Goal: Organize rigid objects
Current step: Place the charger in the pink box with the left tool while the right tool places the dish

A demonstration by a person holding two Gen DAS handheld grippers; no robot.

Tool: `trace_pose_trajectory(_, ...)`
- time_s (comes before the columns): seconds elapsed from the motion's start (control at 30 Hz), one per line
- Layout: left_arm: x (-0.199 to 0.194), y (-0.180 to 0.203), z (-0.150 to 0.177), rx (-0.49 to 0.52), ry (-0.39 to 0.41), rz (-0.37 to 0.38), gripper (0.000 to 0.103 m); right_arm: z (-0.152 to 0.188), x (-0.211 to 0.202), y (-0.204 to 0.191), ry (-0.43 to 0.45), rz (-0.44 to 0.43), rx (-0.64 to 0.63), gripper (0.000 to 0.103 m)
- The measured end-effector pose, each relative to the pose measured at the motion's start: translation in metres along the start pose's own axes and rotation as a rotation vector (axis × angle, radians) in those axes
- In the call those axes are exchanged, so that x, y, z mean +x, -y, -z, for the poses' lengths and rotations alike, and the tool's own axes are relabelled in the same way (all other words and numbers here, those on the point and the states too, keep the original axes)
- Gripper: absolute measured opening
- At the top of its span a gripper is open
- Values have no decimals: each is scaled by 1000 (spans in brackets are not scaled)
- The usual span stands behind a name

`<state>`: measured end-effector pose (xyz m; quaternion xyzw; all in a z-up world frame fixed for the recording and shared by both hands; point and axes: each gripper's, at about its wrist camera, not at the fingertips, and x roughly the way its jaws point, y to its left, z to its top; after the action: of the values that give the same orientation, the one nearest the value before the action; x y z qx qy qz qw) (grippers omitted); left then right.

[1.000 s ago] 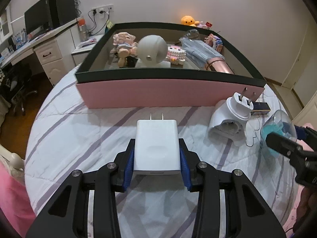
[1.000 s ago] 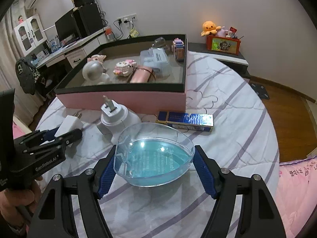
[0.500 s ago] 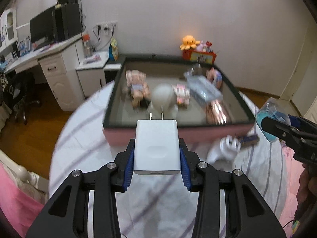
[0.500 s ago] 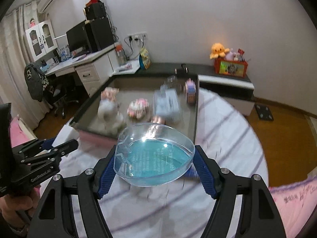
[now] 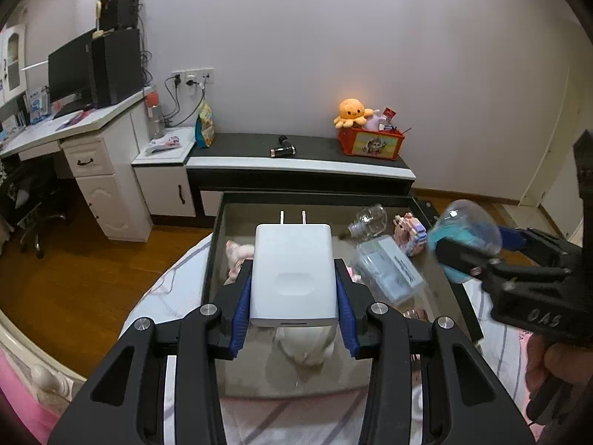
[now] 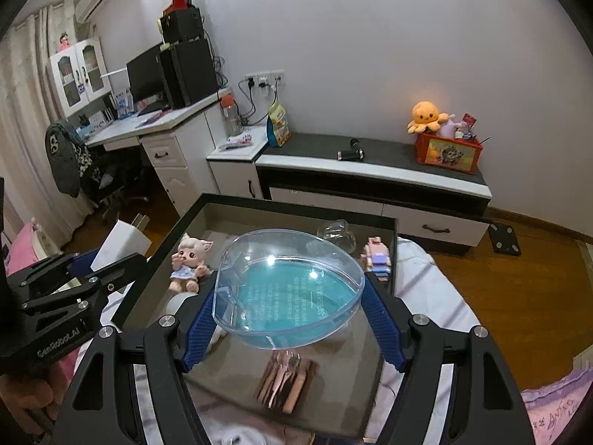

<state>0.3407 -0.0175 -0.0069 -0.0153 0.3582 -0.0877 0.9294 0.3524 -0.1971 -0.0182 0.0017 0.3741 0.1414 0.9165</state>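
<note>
White charger (image 5: 292, 274) clamped in left gripper (image 5: 292, 298), clear heart-shaped dish (image 6: 289, 285) clamped in right gripper (image 6: 292, 319), both held above open storage box (image 6: 389, 259). Doll (image 6: 191, 259), bulb (image 5: 368, 220), block toy (image 5: 409, 233) already inside; both held items yet to go in.

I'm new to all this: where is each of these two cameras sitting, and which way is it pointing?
Left wrist view: sits on the left claw, looking along its fingers at the white charger it grips, above the storage box; the right claw shows at right.
Right wrist view: sits on the right claw, looking over its clear blue-bottomed container into the storage box; the left claw shows at left.
Shared: box, both claws, orange octopus plush.
</note>
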Motion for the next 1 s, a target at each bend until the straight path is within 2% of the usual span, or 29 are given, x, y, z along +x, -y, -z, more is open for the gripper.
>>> trace_pose_trajectory(0.2,40,2,-9,8,-56,1,40,-6,41,3,-70,3,8,74)
trace_pose_trajectory(0.43,74,3,-4,17,-133,-10,41,-1,72,10,-134,7,20,74)
trace_pose_trajectory(0.47,76,2,-3,16,-139,-15,43,1,76,12,-140,11,24,74)
trace_pose_trajectory(0.53,75,1,-1,9,-139,-22,57,4,80,16,-149,12,32,75)
trace_pose_trajectory(0.57,72,-1,-1,4,-127,-34,72,5,80,17,-151,12,35,81)
trace_pose_trajectory(0.6,69,-2,-2,0,-114,-42,86,5,79,18,-148,9,40,82)
trace_pose_trajectory(0.67,59,-6,-2,-8,-79,-58,97,5,76,19,-146,0,57,83)
trace_pose_trajectory(0.8,39,-14,-3,-24,-34,-70,103,5,62,21,-120,-2,87,83)
trace_pose_trajectory(1.0,9,-20,6,-53,-1,-69,103,8,29,16,-57,-31,115,83)
